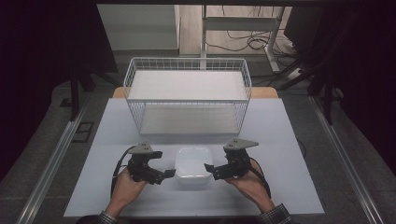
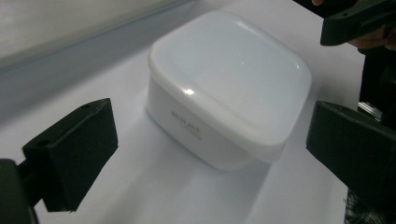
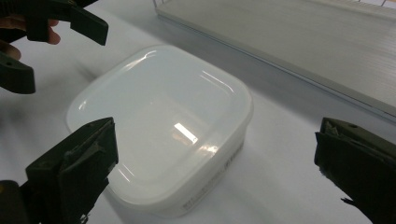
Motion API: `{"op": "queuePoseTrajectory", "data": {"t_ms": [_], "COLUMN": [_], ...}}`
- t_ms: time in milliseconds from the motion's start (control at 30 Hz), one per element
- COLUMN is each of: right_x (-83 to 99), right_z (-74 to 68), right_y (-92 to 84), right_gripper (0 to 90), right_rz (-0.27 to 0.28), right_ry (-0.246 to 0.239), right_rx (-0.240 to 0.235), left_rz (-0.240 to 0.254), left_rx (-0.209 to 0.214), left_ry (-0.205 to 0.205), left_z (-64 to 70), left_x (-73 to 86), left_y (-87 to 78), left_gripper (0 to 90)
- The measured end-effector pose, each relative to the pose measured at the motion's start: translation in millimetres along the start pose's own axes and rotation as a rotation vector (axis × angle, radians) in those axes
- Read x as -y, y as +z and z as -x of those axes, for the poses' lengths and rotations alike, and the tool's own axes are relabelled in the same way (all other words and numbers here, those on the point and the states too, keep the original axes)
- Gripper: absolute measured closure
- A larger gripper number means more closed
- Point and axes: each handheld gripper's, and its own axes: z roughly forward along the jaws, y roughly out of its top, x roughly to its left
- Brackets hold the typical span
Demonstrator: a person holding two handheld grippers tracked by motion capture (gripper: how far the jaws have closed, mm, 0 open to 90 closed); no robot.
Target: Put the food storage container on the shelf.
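Observation:
A white lidded plastic container (image 1: 192, 165) (image 2: 229, 88) (image 3: 163, 126) sits on the white table near its front edge. My left gripper (image 1: 169, 174) (image 2: 210, 144) is just left of the container, open, its jaws wide apart and pointing at the box. My right gripper (image 1: 208, 169) (image 3: 215, 158) is just right of it, also open, with the container between and ahead of its jaws. Neither gripper touches the box. A hand holds each gripper from below.
A white wire basket (image 1: 187, 93) with two flat shelves stands behind the container at mid-table; its lower shelf (image 3: 299, 42) lies close beyond the box. The white table (image 1: 280, 154) has bare room left and right. Dark floor and metal rails flank it.

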Motion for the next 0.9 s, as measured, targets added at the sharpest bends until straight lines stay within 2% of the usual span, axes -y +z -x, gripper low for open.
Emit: {"op": "queuePoseTrajectory", "data": {"t_ms": [67,167,233,333,500,567,633,667,700,733,833,900], "right_x": [-2.2,-7.6,-9.3,-9.3,-3.2,-0.8,1.7,2.8,2.9,3.6,5.2,5.6], "right_z": [-0.1,-0.8,-1.3,-0.1,4.0,5.7,7.2,9.5,10.4,11.8,13.0,12.7], "right_y": [0.6,5.4,9.5,16.7,23.2,25.9,28.6,29.1,28.9,28.7,27.6,24.1], "right_gripper": [0.0,1.1,2.7,6.9,11.3,13.6,16.8,21.9,24.5,26.1,28.3,33.8], "right_rz": [-0.007,-0.035,-0.052,-0.075,-0.105,-0.125,-0.138,-0.143,-0.146,-0.152,-0.168,-0.174], "right_ry": [0.001,0.007,0.011,0.023,0.046,0.063,0.096,0.128,0.138,0.158,0.188,0.192], "right_rx": [-0.002,-0.009,-0.006,-0.027,-0.05,-0.066,-0.093,-0.128,-0.141,-0.174,-0.198,-0.203], "left_rz": [-0.007,-0.008,-0.024,-0.05,-0.079,-0.09,-0.085,-0.083,-0.087,-0.093,-0.109,-0.121], "left_rx": [-0.015,0.013,0.015,0.008,0.017,0.025,0.065,0.073,0.089,0.095,0.1,0.085], "left_ry": [0.006,-0.022,-0.021,-0.02,-0.047,-0.063,-0.091,-0.092,-0.104,-0.111,-0.132,-0.134], "left_z": [3.3,4.7,4.7,3.5,-3.5,-6.0,-10.0,-10.5,-10.5,-10.2,-9.2,-5.2], "left_x": [-7.8,-14.6,-17.8,-19.6,-14.9,-11.4,-9.0,-8.7,-8.2,-7.9,-7.5,-8.3], "left_y": [1.8,7.1,12.5,20.9,33.0,37.1,38.1,38.1,37.9,38.1,37.3,35.4], "left_gripper": [2.3,4.4,7.1,12.1,16.7,16.8,17.3,19.6,20.9,21.9,21.5,22.4]}}
